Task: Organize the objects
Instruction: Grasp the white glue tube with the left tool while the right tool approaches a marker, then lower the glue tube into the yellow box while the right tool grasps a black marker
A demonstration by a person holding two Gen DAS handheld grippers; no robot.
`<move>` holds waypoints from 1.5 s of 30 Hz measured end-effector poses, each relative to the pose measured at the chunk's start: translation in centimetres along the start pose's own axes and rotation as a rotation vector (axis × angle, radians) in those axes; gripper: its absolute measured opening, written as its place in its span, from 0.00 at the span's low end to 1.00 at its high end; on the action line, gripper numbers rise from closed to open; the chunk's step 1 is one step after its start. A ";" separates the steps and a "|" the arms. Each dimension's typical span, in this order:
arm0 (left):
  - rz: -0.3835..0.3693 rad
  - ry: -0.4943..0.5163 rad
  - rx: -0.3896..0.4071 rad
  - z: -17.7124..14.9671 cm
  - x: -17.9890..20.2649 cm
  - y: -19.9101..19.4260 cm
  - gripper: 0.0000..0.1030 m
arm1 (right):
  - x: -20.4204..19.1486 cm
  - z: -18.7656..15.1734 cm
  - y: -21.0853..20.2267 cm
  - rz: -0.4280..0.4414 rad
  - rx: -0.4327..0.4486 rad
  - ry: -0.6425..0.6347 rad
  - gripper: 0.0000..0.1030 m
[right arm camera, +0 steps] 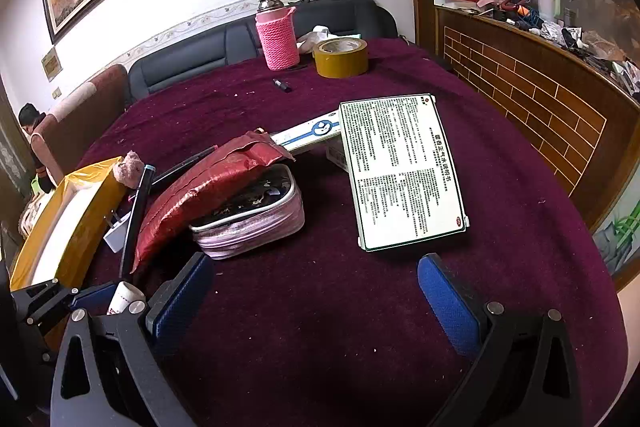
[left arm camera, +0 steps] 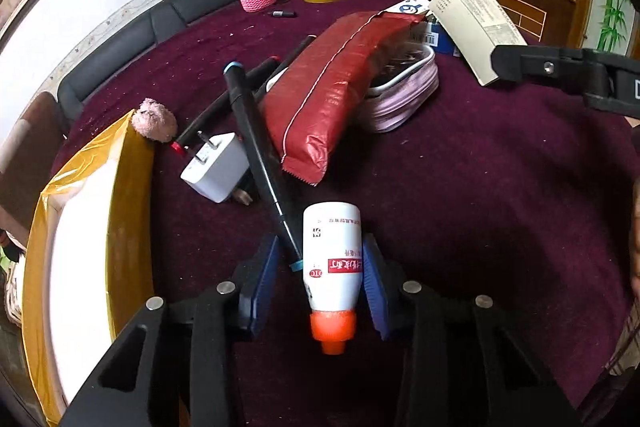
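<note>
Two blue pads of our left gripper sit spread around the white bottle lying on the surface, so we should squeeze gently, while our right gripper waits wide open.

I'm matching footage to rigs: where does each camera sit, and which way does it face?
Left wrist: on the left gripper, facing across the maroon table; its open blue pads flank a white bottle; the right gripper enters at right.
Right wrist: on the right gripper, open, low over the table, facing the white box.
Shared: red pouch, pink case, tape roll.
</note>
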State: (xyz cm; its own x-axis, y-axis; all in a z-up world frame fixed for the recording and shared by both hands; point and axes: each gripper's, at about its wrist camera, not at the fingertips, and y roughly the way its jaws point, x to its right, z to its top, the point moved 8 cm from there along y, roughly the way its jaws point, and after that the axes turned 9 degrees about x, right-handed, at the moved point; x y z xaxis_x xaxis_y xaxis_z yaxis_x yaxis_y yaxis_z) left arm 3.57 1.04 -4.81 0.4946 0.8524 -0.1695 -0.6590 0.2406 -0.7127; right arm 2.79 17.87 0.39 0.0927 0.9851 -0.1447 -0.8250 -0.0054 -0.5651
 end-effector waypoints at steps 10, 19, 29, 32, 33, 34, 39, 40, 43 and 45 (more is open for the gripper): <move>0.066 -0.084 0.010 0.3 -0.4 0.5 0.27 | -2.0 -0.1 -0.2 0.061 -0.026 0.006 1.00; -0.057 -0.329 0.149 0.3 -4.2 -5.2 0.25 | -5.2 0.9 -1.3 0.153 -0.030 -0.043 1.00; -0.067 -0.431 0.230 -2.6 -8.0 -10.6 0.25 | -17.3 0.7 0.8 0.519 -0.190 -0.082 0.97; -0.044 -0.450 0.241 -3.5 -9.2 -11.3 0.25 | -19.5 -0.8 3.0 0.487 -0.260 -0.117 0.70; -0.034 -0.454 0.244 -3.8 -9.7 -11.5 0.25 | -20.0 -1.4 3.6 0.472 -0.280 -0.130 0.57; -0.025 -0.460 0.248 -4.1 -10.2 -11.6 0.25 | -20.3 -2.2 4.2 0.437 -0.299 -0.154 0.49; -0.016 -0.494 0.256 -5.6 -12.2 -11.7 0.25 | -20.9 -3.9 6.4 0.255 -0.303 -0.274 0.41; -0.013 -0.497 0.256 -5.9 -12.5 -11.7 0.25 | -21.0 -4.1 6.8 0.244 -0.312 -0.272 0.37; -0.002 -0.508 0.253 -6.5 -13.2 -11.7 0.25 | -20.9 -4.4 7.8 0.203 -0.334 -0.256 0.25; 0.001 -0.522 0.250 -7.0 -13.7 -11.7 0.25 | -20.2 -4.2 8.0 0.203 -0.334 -0.226 0.21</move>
State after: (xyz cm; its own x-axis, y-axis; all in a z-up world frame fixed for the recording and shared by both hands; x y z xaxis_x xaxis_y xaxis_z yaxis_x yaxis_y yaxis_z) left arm 8.49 -16.70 1.12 0.1907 0.9536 0.2329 -0.8045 0.2878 -0.5195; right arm -3.38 -2.80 -4.64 -0.2074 0.9709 -0.1200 -0.5849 -0.2214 -0.7803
